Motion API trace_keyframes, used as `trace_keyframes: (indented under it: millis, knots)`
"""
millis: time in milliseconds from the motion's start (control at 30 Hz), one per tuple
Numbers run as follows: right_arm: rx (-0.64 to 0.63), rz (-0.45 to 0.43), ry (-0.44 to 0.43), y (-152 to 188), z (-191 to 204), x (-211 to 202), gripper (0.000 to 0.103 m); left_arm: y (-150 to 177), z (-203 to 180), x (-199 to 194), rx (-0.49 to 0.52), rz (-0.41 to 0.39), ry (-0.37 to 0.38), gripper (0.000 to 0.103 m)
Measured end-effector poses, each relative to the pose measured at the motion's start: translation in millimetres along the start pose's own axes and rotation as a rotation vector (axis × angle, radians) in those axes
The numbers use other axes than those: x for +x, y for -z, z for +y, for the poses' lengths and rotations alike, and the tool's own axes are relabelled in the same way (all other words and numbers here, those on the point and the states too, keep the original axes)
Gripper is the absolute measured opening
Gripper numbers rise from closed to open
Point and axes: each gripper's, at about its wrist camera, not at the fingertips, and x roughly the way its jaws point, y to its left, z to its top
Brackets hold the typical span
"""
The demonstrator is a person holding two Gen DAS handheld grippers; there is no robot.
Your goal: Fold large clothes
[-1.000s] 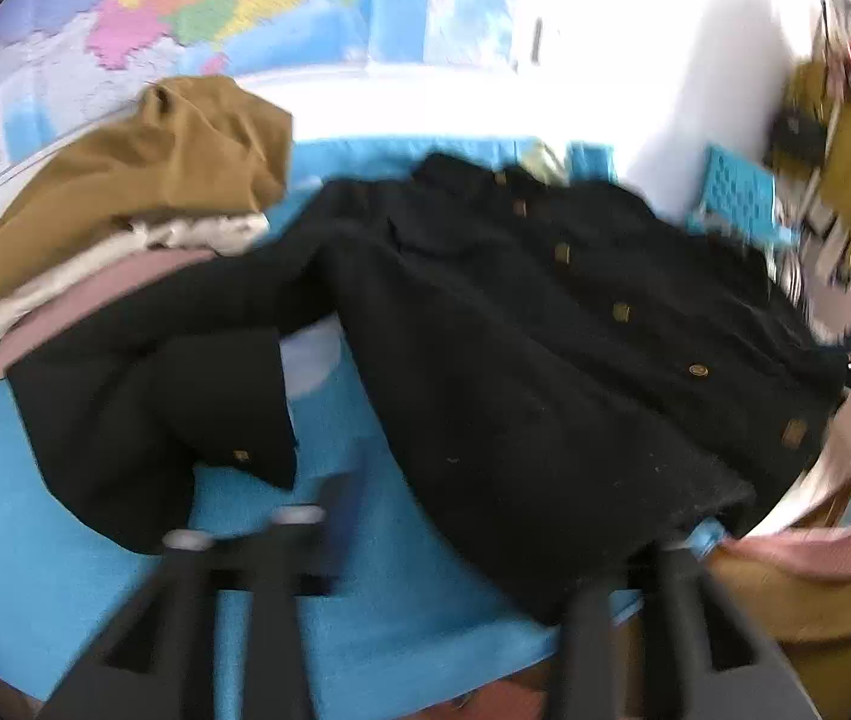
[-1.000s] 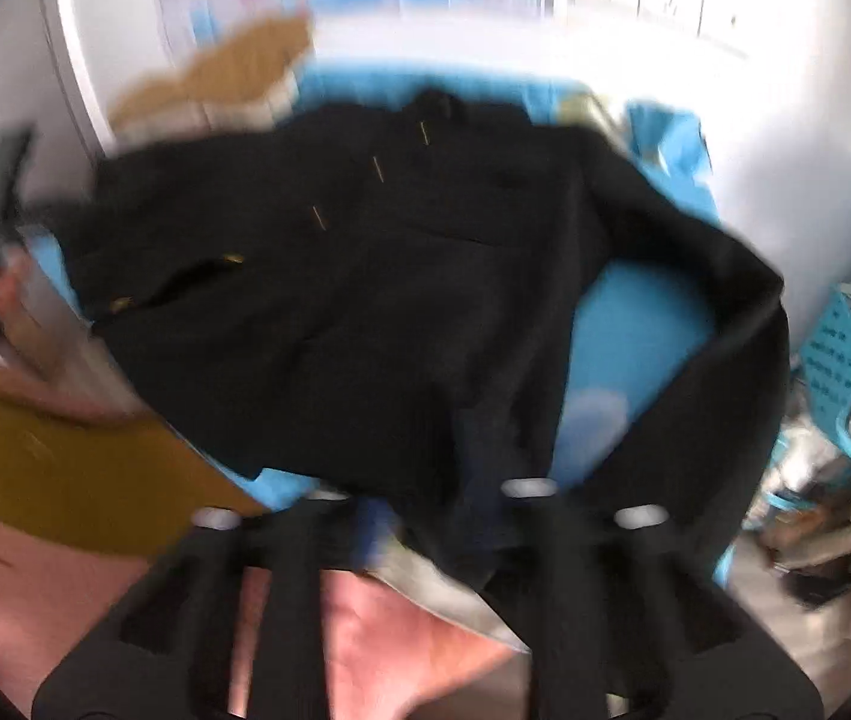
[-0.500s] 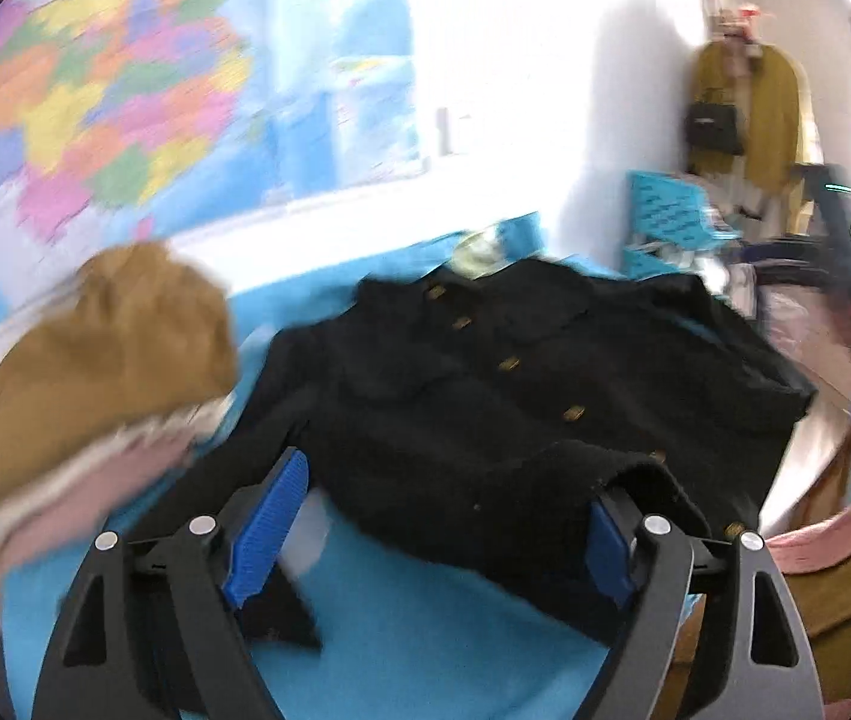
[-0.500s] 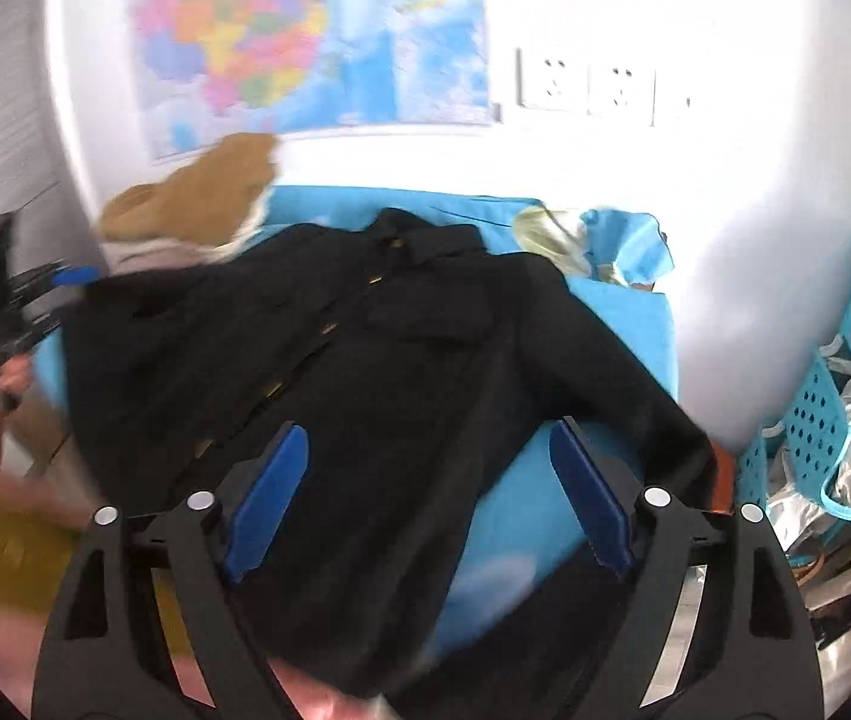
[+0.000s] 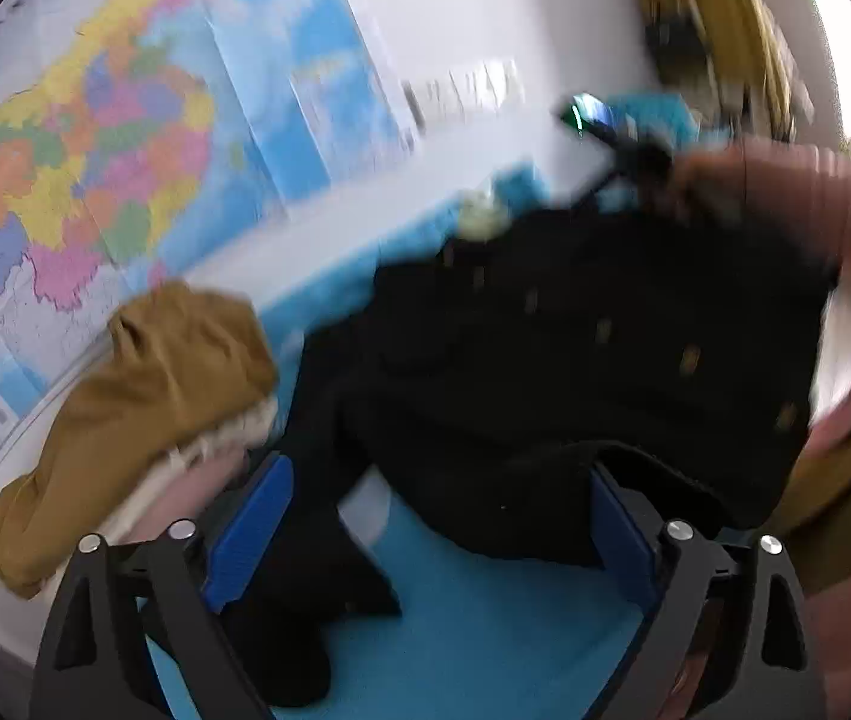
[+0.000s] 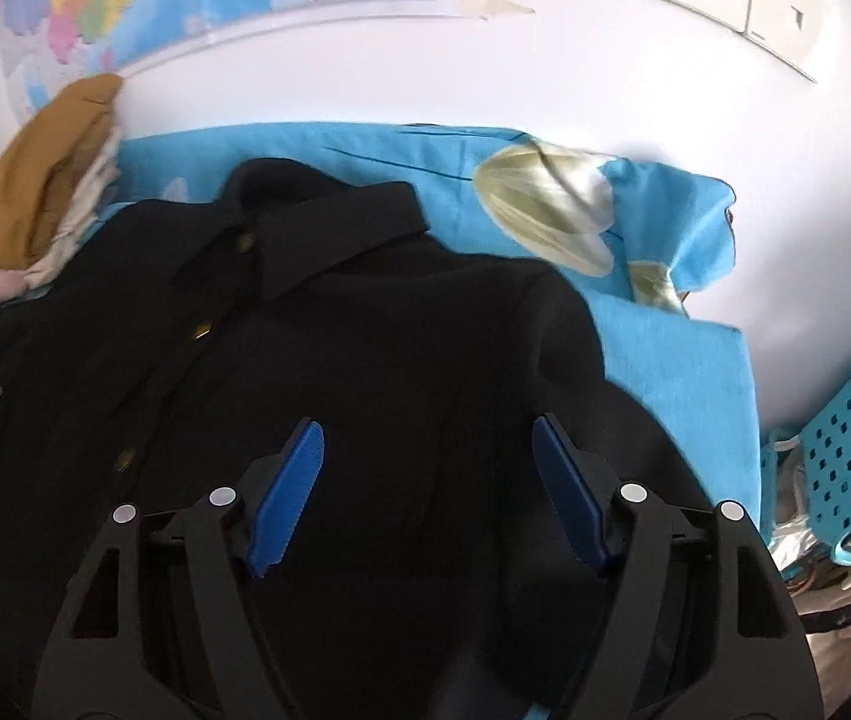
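Note:
A black jacket (image 5: 545, 390) with gold buttons lies spread on the blue-covered table (image 5: 485, 630), collar toward the wall. My left gripper (image 5: 431, 534) hovers over the near edge with its jaws opening; a sleeve and the hem lie below between the blue pads (image 5: 245, 534), which do not press on them. In the right wrist view the jacket (image 6: 395, 330) fills the middle. My right gripper (image 6: 428, 495) is over its shoulder below the collar, jaws closing but still wide, pads (image 6: 287, 498) clear of the cloth. That gripper (image 5: 605, 132) shows blurred in the left view, held by a pink-sleeved hand.
A pile of mustard, cream and pink clothes (image 5: 143, 396) sits at the table's left by the wall map (image 5: 95, 150). A crumpled blue cloth with a pale print (image 6: 545, 204) lies at the far right corner. A blue perforated basket (image 6: 839, 468) stands past the table's right edge.
Both grippers have opened from narrower jaws and let the jacket's edge lie. The right one has swept across to the jacket's shoulder near the wall. The left view has lifted and rolled.

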Motion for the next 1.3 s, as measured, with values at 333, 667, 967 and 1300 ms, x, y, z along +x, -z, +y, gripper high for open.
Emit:
trace_keyframes:
  millis: [333,667,967,1300]
  knots:
    - [-0.017,-0.026,0.039,-34,4,25,0.074,-8,79,-39,-0.264,-0.399,0.347,0.097]
    - [0.135,-0.016,-0.2,-76,14,50,0.072,-96,72,71,-0.208,-0.171,0.174,0.097]
    - [0.216,0.112,-0.136,-116,26,96,0.075,-181,84,250,-0.289,0.072,0.132,0.091]
    - [0.187,0.085,-0.147,-123,17,101,0.005,-196,109,353,-0.47,0.251,0.13,0.054]
